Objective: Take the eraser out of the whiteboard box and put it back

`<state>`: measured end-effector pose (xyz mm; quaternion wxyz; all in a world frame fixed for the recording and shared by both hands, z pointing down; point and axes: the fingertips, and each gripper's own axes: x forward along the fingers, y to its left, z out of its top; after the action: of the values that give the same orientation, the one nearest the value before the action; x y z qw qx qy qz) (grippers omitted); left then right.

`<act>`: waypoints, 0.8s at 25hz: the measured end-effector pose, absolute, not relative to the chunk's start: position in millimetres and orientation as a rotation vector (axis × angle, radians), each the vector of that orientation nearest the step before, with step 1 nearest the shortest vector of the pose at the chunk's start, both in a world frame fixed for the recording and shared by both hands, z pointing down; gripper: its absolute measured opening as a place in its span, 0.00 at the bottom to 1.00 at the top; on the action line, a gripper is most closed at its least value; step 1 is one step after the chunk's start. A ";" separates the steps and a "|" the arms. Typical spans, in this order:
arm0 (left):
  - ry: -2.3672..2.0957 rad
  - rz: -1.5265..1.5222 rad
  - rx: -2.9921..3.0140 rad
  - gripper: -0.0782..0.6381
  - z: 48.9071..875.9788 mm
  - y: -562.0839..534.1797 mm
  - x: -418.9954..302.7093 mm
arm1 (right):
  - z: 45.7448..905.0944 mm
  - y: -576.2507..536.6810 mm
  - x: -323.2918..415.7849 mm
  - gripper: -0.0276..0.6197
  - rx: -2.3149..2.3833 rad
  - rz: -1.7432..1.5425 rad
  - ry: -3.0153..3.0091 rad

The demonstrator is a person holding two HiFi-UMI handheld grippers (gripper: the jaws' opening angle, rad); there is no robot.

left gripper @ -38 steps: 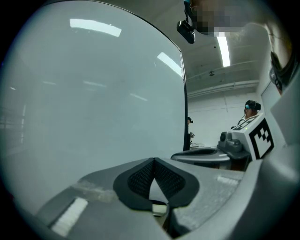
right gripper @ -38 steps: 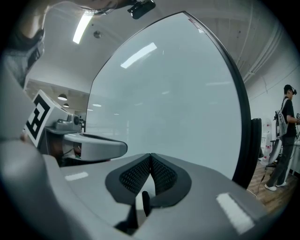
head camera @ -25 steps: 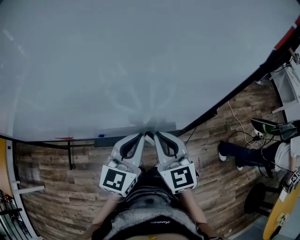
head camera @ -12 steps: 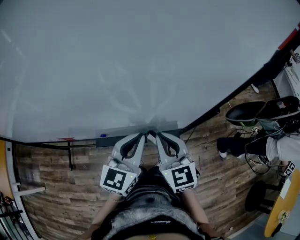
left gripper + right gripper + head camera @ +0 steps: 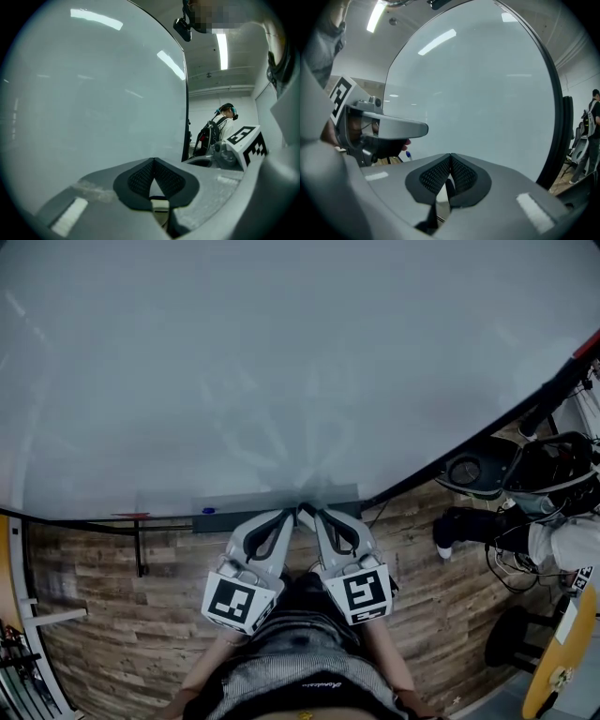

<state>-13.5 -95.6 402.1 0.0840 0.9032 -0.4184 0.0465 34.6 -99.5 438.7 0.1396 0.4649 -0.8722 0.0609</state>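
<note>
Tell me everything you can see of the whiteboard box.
The whiteboard box is a long, narrow, matte grey tray running along the lower edge of the whiteboard. A small blue item lies near its left end; no eraser shows. The left tool and right tool, both shut, point at its front right of middle; contact unclear.

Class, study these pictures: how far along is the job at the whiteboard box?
Done: nothing visibly; no eraser can be made out, in the grey whiteboard box or outside it. In hand: nothing; left tool and right tool are shut and empty, tips side by side at the box. Left: whether the eraser must yet come out or is already back cannot be told.
</note>
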 end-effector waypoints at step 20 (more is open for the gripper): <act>-1.200 0.161 2.660 0.11 419.6 -94.9 -14.9 | 474.1 -96.4 25.2 0.05 1.252 0.212 -2.442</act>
<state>-14.9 -94.9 419.6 0.1093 0.9048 -0.4080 0.0548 25.2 -96.4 474.1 0.1935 0.4463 -0.8704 0.0757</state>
